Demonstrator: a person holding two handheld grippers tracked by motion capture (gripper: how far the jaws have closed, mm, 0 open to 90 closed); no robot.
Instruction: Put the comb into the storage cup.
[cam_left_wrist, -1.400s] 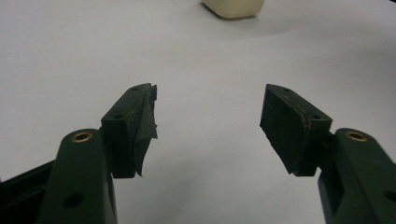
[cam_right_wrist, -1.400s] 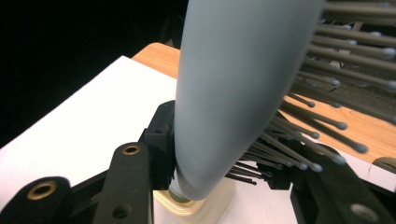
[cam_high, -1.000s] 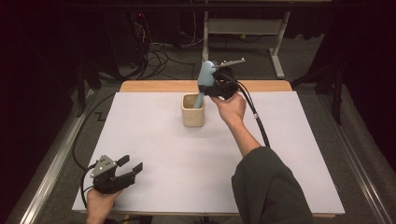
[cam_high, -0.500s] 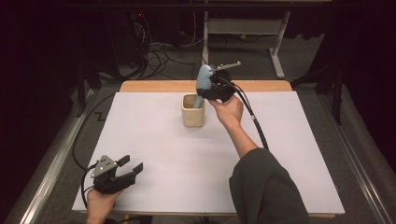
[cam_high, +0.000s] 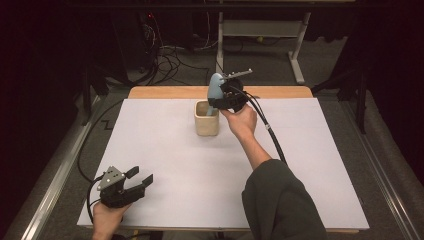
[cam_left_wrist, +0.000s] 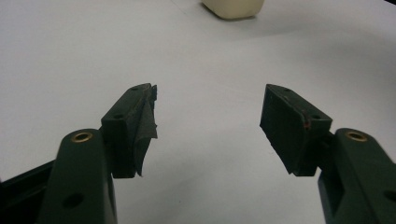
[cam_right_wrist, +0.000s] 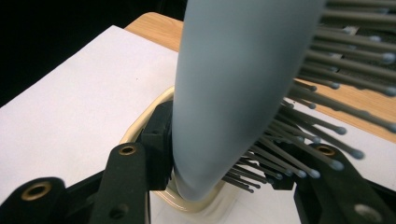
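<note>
The right gripper (cam_high: 223, 95) is gripping a pale blue hairbrush (cam_high: 215, 89) by its head, 1 jaw against the smooth back and the other in among the bristles (cam_right_wrist: 299, 154); its jaws have just been easing apart slightly with the brush between them. The brush is standing nearly upright, its lower end inside the cream cup (cam_high: 206, 119) directly beneath this gripper. The left gripper (cam_high: 134, 181) is resting on the white worktop (cam_high: 165, 165) with its jaws wide apart and nothing between them, the cup (cam_left_wrist: 232, 8) well ahead of it.
</note>
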